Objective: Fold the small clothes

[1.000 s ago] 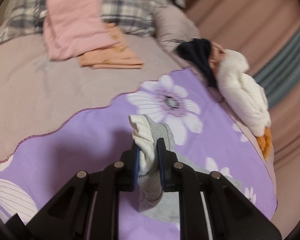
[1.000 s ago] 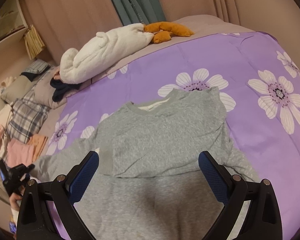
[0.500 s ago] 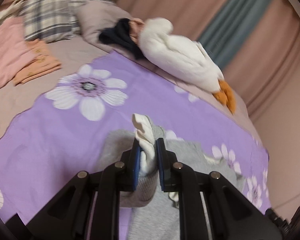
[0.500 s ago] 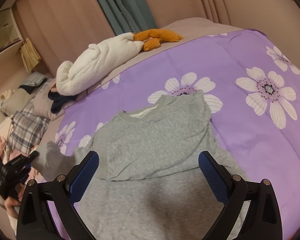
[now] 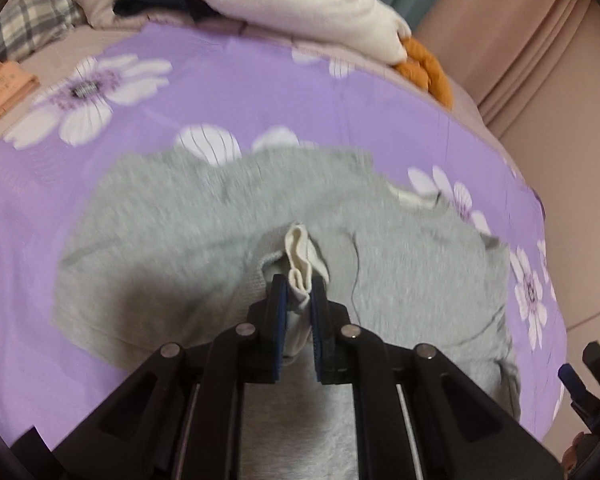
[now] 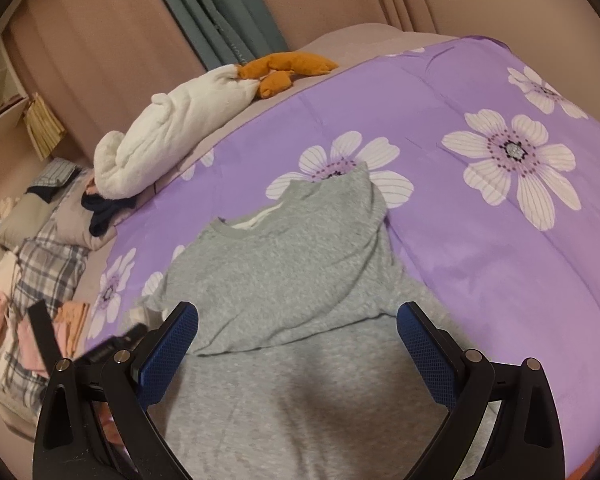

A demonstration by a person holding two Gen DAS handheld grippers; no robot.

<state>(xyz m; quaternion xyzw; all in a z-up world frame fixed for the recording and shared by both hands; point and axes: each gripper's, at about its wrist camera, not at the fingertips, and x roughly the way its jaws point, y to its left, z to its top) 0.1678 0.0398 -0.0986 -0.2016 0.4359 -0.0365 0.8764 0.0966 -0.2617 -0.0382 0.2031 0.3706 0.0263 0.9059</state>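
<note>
A small grey sweatshirt (image 6: 284,280) lies on the purple flowered bedspread (image 6: 480,248), one sleeve folded over its body. In the left wrist view my left gripper (image 5: 298,300) is shut on the sleeve cuff (image 5: 302,258), which shows its cream lining, and holds it above the sweatshirt's body (image 5: 188,264). My right gripper (image 6: 296,344) is open and empty, hovering over the lower part of the sweatshirt. The left gripper shows blurred at the left in the right wrist view (image 6: 116,346).
A white plush with orange feet (image 6: 168,136) lies along the far edge of the bed. Dark clothes (image 6: 104,210), a plaid pillow (image 6: 48,276) and folded pink and orange clothes (image 6: 72,320) are at the left. Curtains (image 6: 220,16) hang behind.
My left gripper has carried the sleeve cuff from beside the sweatshirt inward over its body. The right gripper has stayed open and hardly moved.
</note>
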